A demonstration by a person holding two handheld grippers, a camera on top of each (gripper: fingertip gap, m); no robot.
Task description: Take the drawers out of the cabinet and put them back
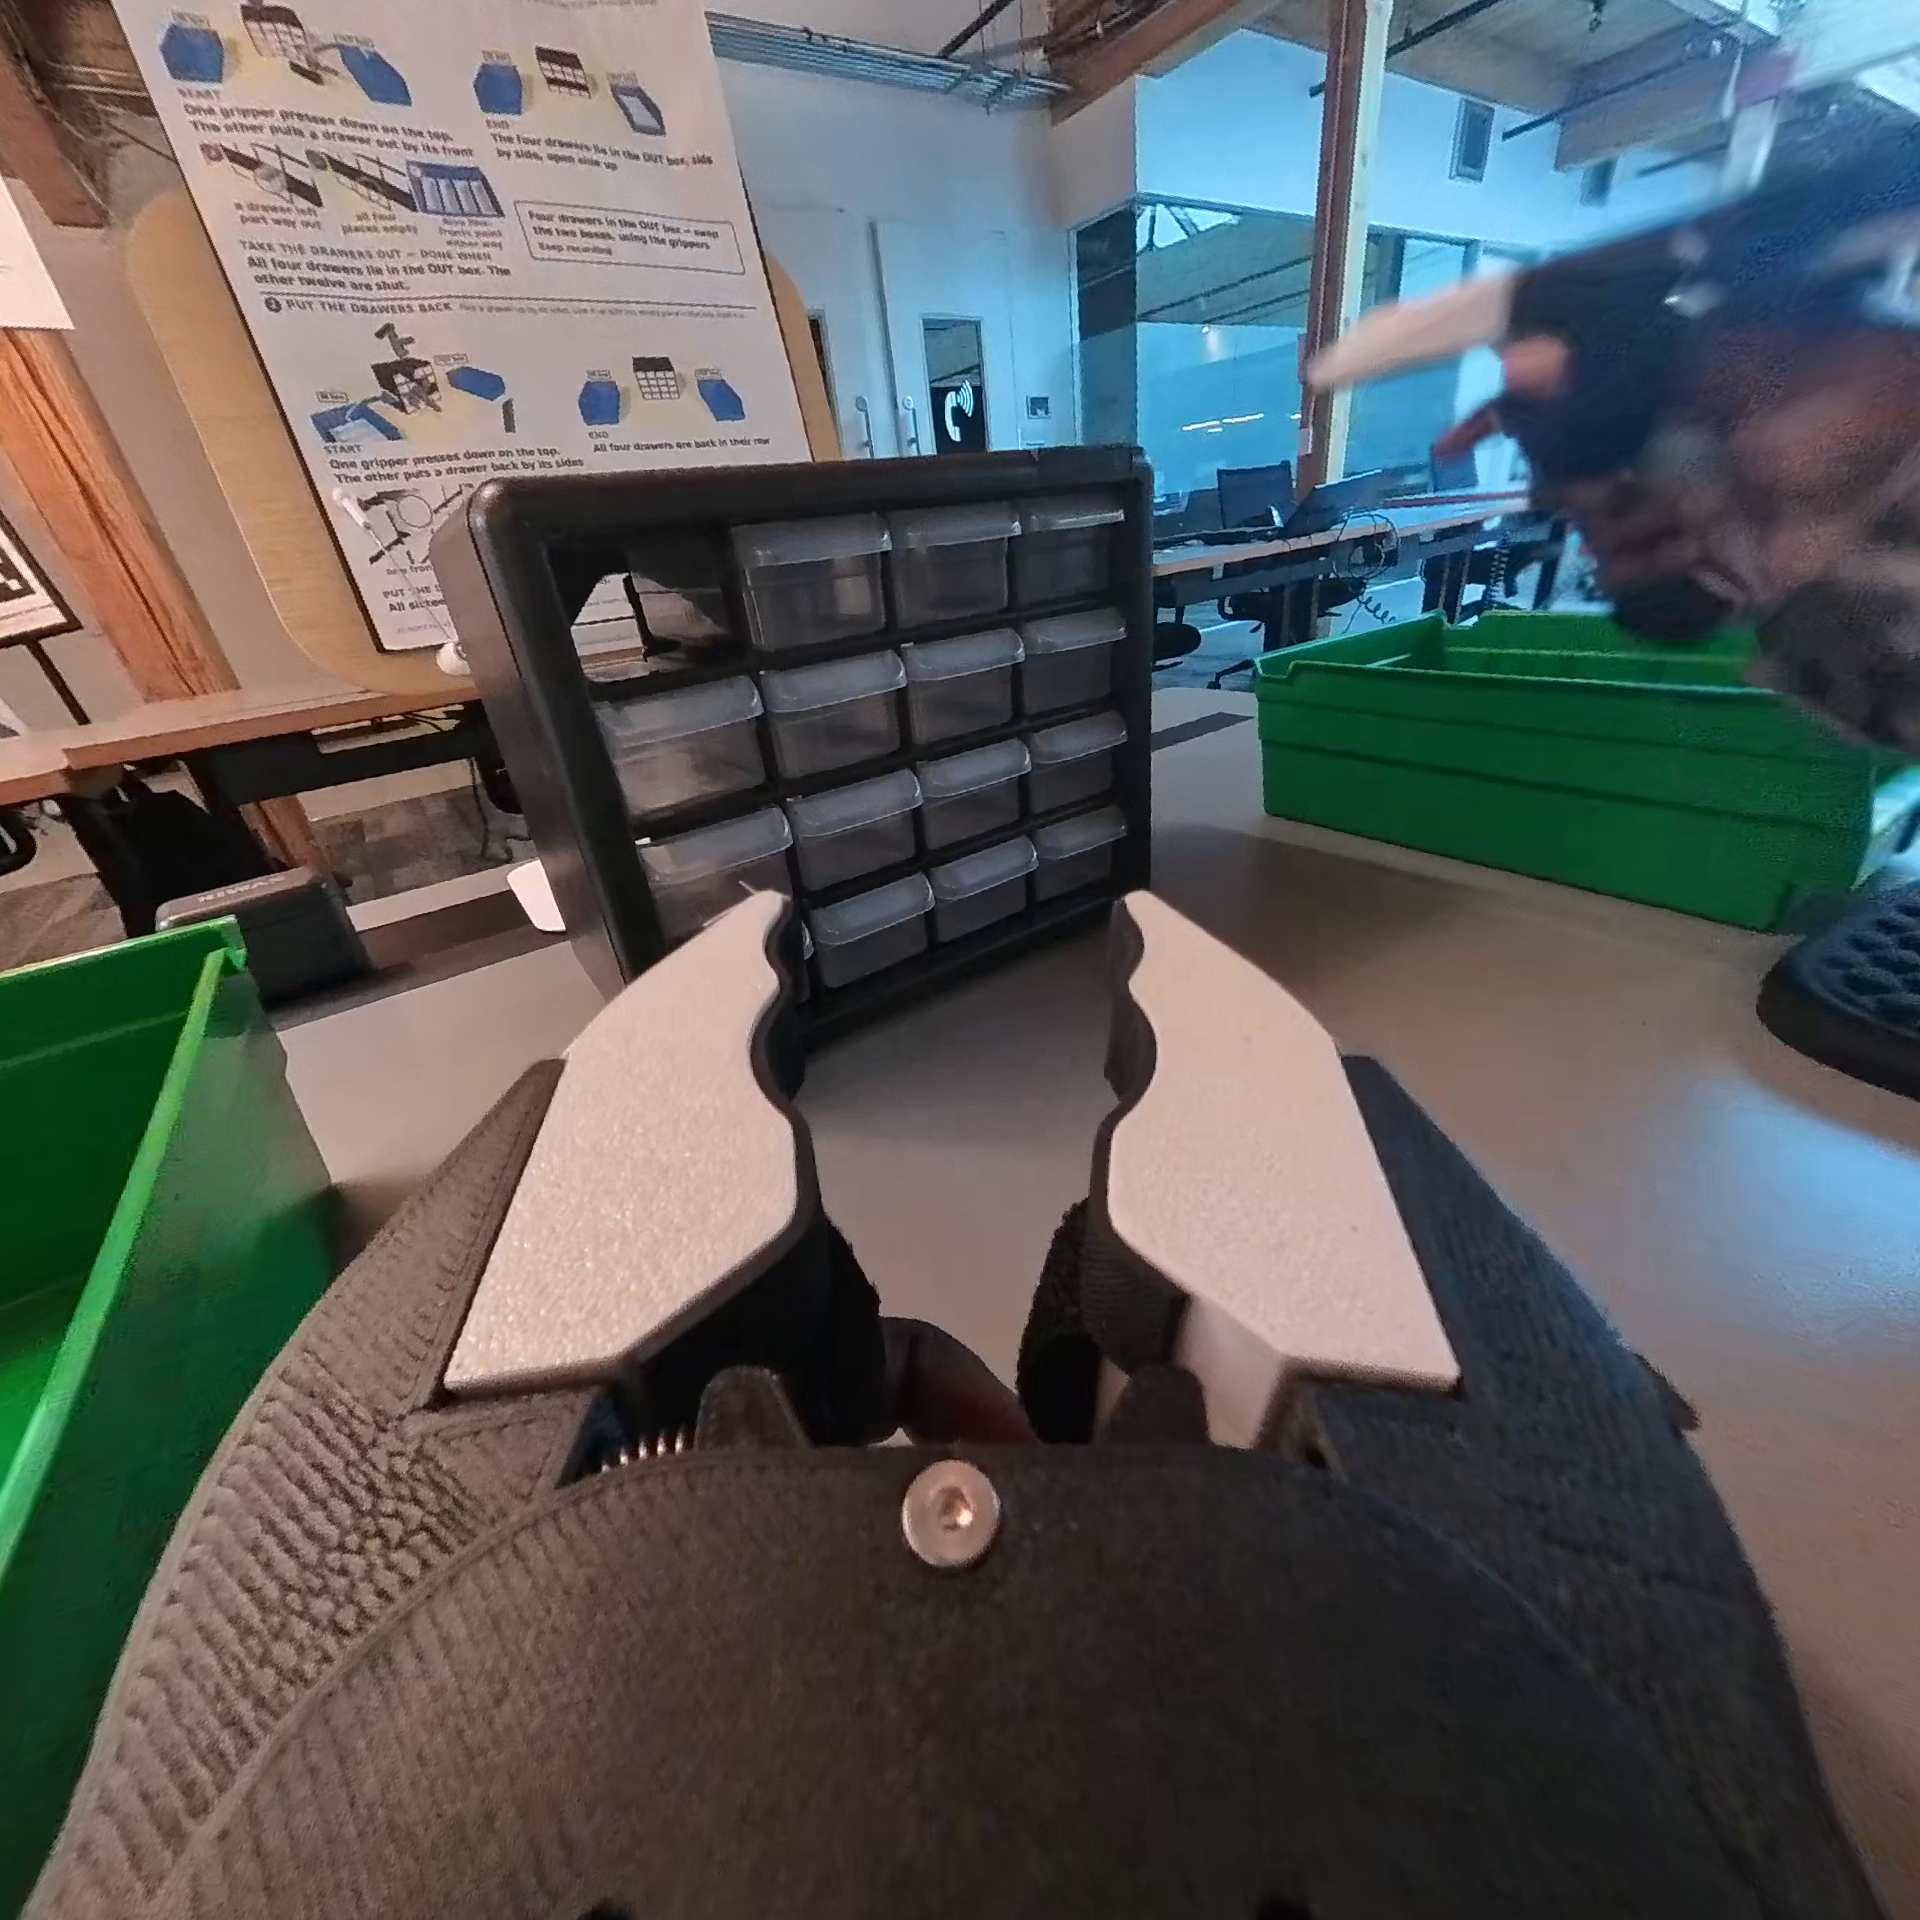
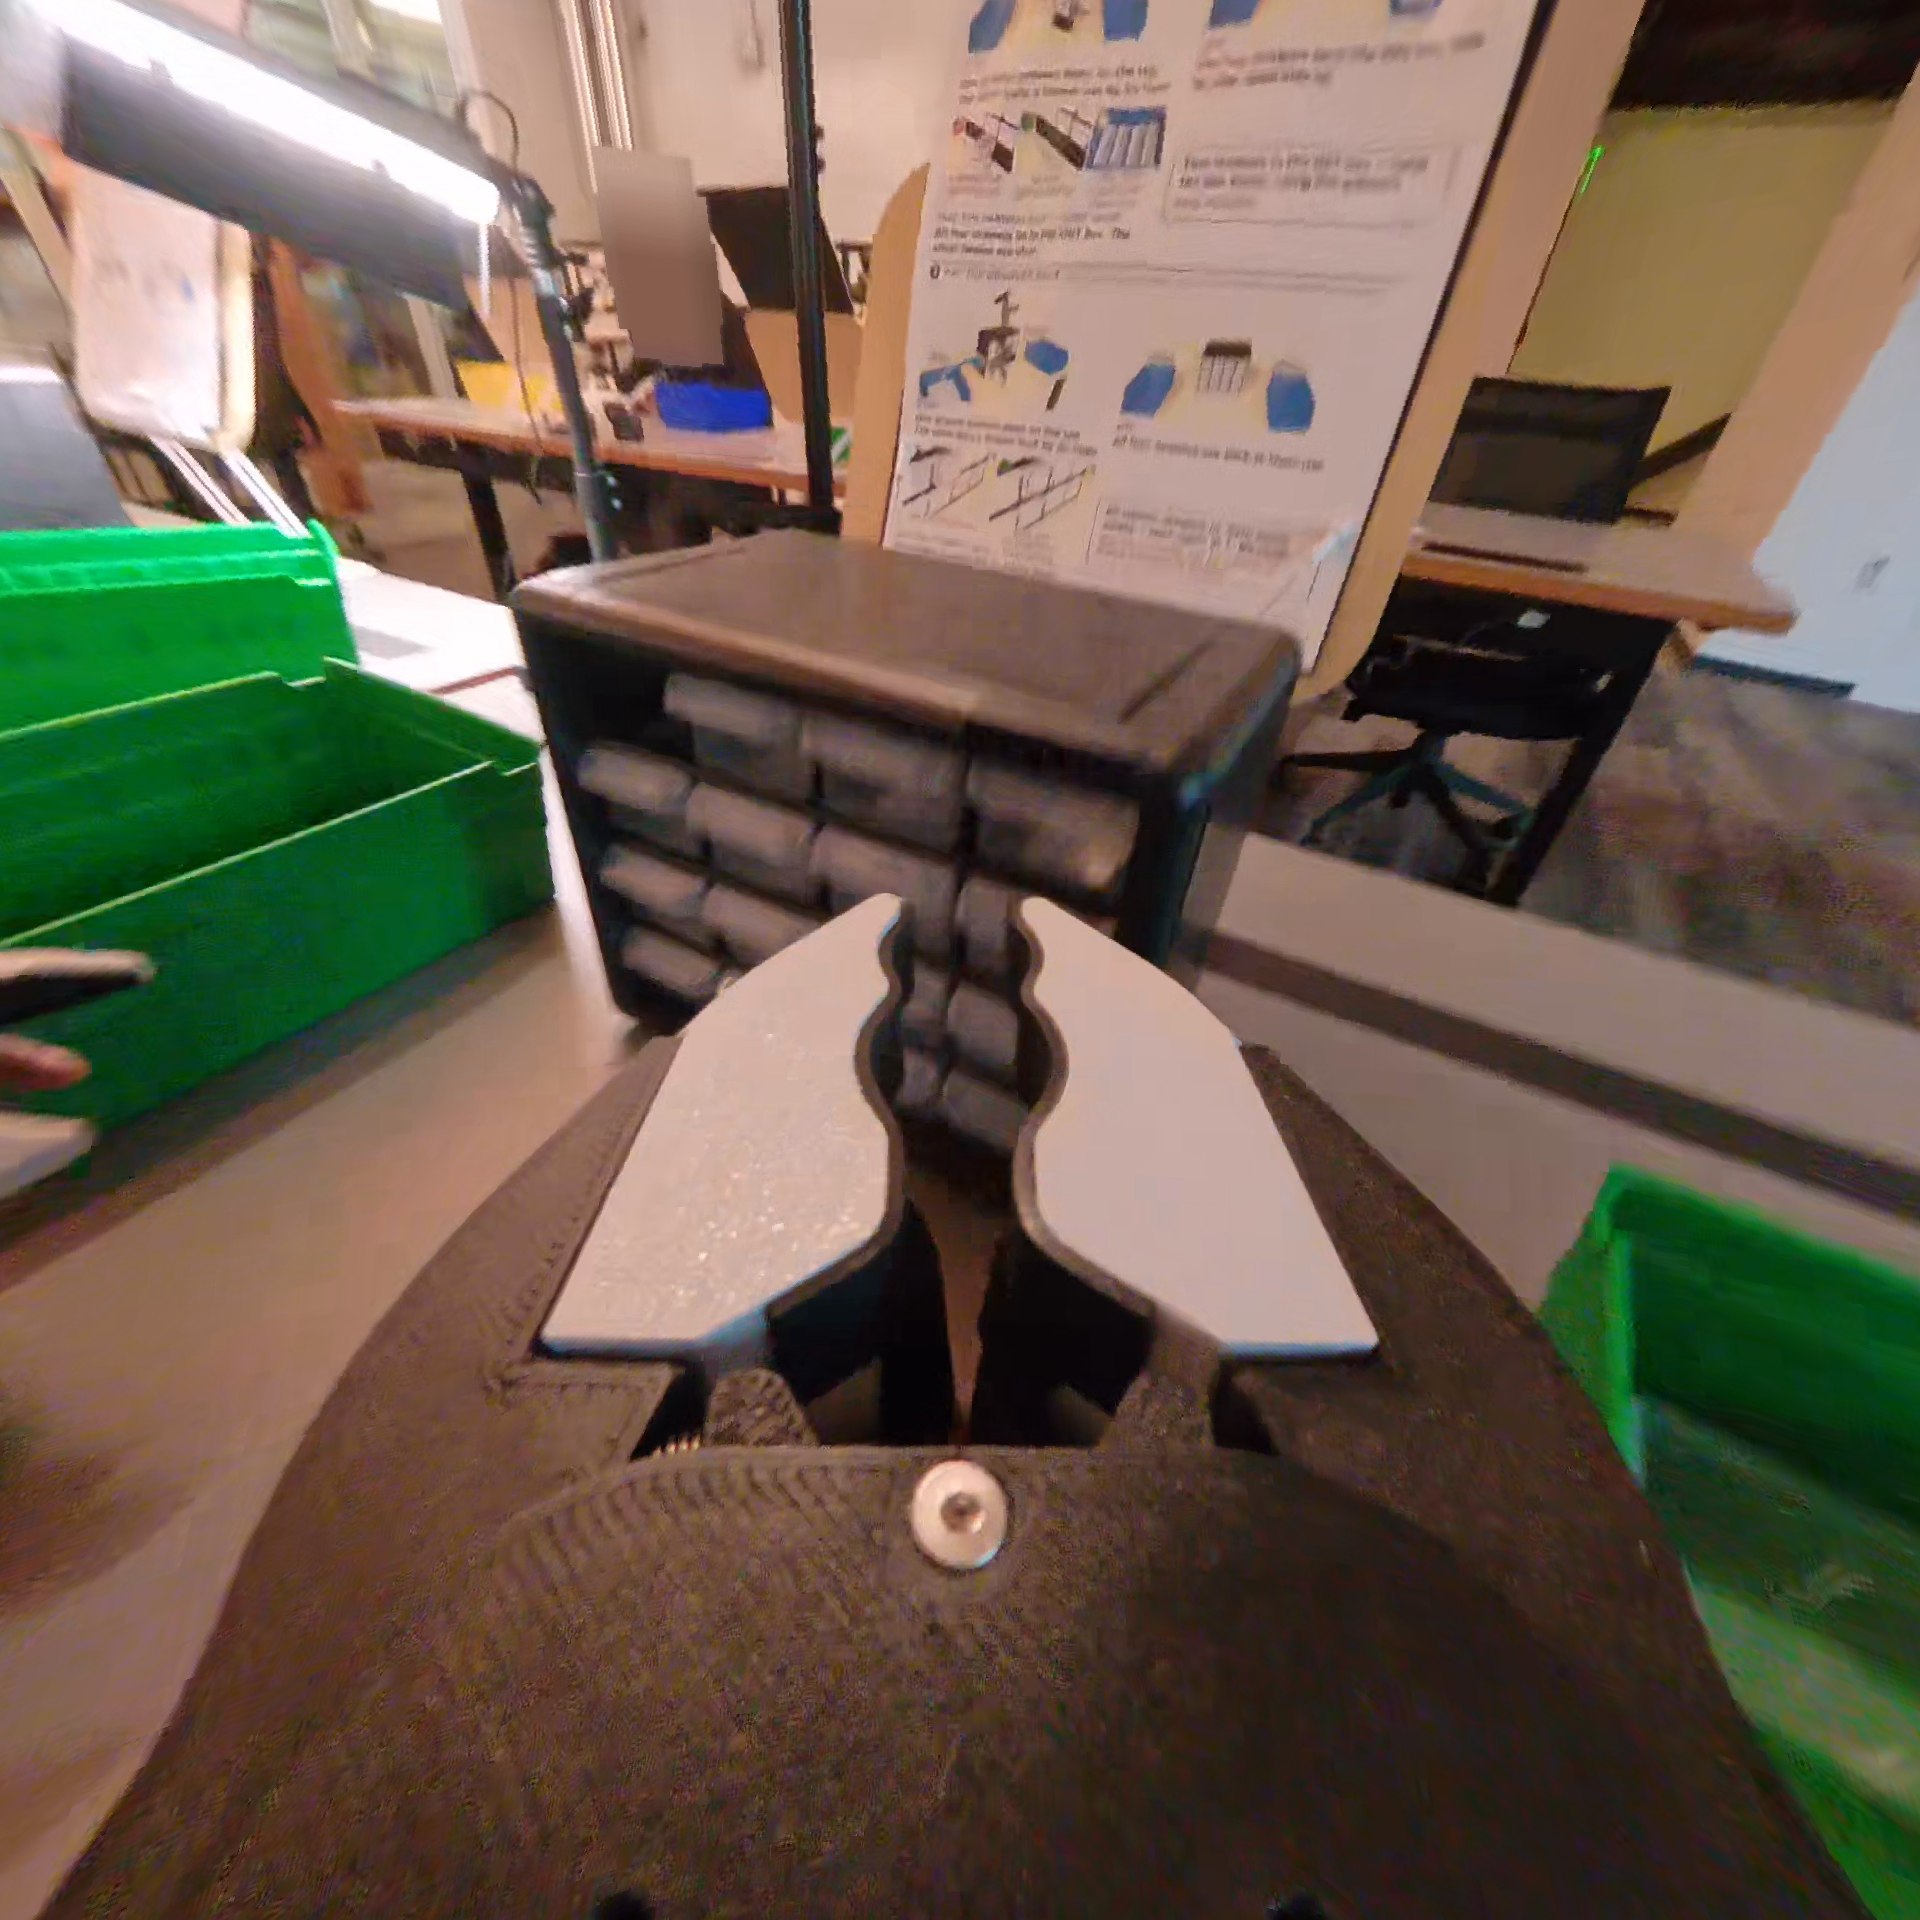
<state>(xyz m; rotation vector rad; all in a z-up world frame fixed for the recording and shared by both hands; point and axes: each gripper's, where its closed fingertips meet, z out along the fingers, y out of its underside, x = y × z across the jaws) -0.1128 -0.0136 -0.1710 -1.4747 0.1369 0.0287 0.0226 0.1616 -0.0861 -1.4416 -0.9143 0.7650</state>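
The black cabinet (image 1: 1138,623) stands on the grey table, filled with clear drawers (image 1: 831,717). Its top-left slot (image 1: 665,592) is empty. My left gripper (image 1: 951,925) is open and empty, low over the table just in front of the cabinet's bottom rows. My right gripper (image 2: 961,920) is nearly shut with nothing between its fingers. It is in front of the cabinet (image 2: 914,623) and a little above its top, and shows as a blur at the upper right of the left wrist view (image 1: 1714,436). The left gripper's tips show at the left edge of the right wrist view (image 2: 62,1039).
One green bin (image 1: 135,1195) stands at the left of the cabinet and also shows in the right wrist view (image 2: 1766,1382). Another green bin (image 1: 1558,790) stands at the right, also in the right wrist view (image 2: 260,831). An instruction poster (image 1: 468,260) stands behind. A black mesh item (image 1: 1849,997) lies at the right.
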